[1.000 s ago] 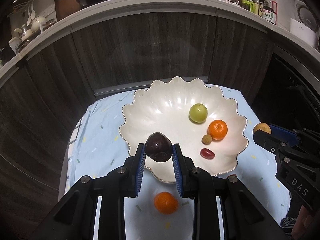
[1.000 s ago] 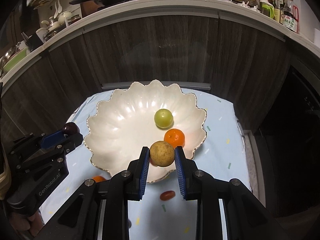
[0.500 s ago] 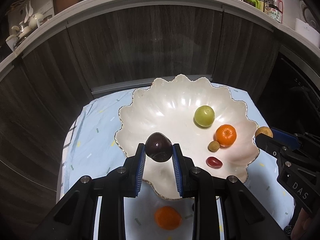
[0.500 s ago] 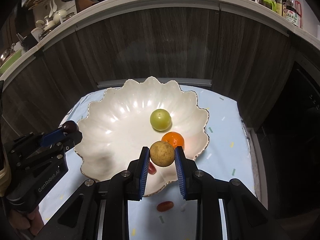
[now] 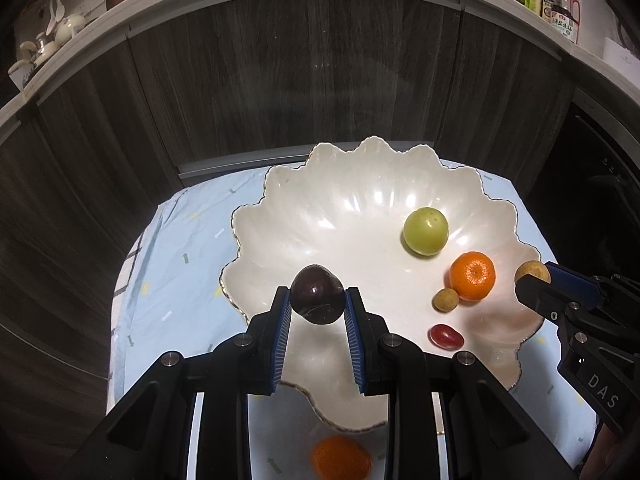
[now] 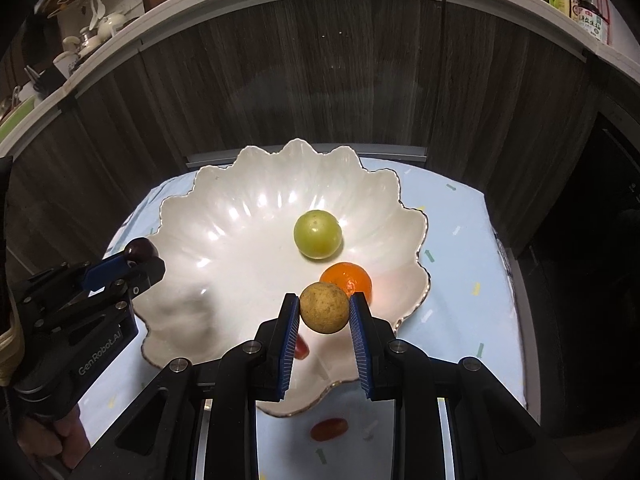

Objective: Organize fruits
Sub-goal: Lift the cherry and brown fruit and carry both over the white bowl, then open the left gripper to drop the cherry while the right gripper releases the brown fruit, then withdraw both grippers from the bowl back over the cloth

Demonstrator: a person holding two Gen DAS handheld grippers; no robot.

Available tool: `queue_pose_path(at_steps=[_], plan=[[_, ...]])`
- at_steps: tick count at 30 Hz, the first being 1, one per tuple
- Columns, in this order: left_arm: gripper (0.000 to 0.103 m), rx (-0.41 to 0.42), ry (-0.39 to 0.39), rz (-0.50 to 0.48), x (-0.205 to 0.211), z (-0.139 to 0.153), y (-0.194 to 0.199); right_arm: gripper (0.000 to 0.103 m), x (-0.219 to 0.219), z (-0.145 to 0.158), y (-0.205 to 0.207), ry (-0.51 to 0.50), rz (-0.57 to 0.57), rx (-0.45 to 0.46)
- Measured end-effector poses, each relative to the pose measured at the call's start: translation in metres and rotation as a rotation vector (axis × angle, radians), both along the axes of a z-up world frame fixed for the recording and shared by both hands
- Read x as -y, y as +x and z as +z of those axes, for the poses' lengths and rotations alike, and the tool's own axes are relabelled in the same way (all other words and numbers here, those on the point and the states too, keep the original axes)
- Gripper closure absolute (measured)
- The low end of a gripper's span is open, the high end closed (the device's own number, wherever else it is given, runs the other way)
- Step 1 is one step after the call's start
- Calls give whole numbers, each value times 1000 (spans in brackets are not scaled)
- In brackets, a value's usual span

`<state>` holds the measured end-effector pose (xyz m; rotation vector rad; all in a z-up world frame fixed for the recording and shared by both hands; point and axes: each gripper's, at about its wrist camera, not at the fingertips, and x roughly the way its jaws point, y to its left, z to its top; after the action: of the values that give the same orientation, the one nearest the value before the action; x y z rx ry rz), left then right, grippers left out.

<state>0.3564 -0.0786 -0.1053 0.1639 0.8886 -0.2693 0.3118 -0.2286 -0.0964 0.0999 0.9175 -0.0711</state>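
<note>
My left gripper (image 5: 317, 300) clamps a dark plum (image 5: 317, 299) over the near side of the scalloped bowl (image 5: 360, 200). My right gripper (image 6: 325, 309) grips a tan round fruit (image 6: 325, 308); just beyond it lies a mandarin (image 6: 352, 278), farther ahead a green fruit (image 6: 318, 234).

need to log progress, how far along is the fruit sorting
Done: green fruit, orange, small tan fruit and red one lie in the bowl. In hand: left gripper holds a dark plum, right gripper a tan fruit. Left: an orange and red fruit on the cloth.
</note>
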Motion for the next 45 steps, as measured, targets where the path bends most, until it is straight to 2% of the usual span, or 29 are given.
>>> queue_pose_path(at_steps=[12,16,18,25,27,32,40,45], plan=[[75,-17,-7,0,1,-7,7,76,0,-5,5,13,0,-12],[59,-7,-3,4,0,-4,5,75,-1,-4,4,1,2,-5],[58,-2,-1,7,0,-3,5,73,-1,-4,4,-2,-1,-7],[47,8,5,14,-2,3,2,55,-1,0,-1,-1,-12,4],[43,18,6,19,-2,5,-1,53,-1,2,-3,-5,-18,6],[39,30,8,18,-4,12,-6,46,0,7,-6,-11,-27,15],[33,53,5,23,-7,26,-21,44,-2,20,-19,-20,-38,39],[32,69,2,26,-9,35,-29,44,-4,28,-28,-22,-41,52]])
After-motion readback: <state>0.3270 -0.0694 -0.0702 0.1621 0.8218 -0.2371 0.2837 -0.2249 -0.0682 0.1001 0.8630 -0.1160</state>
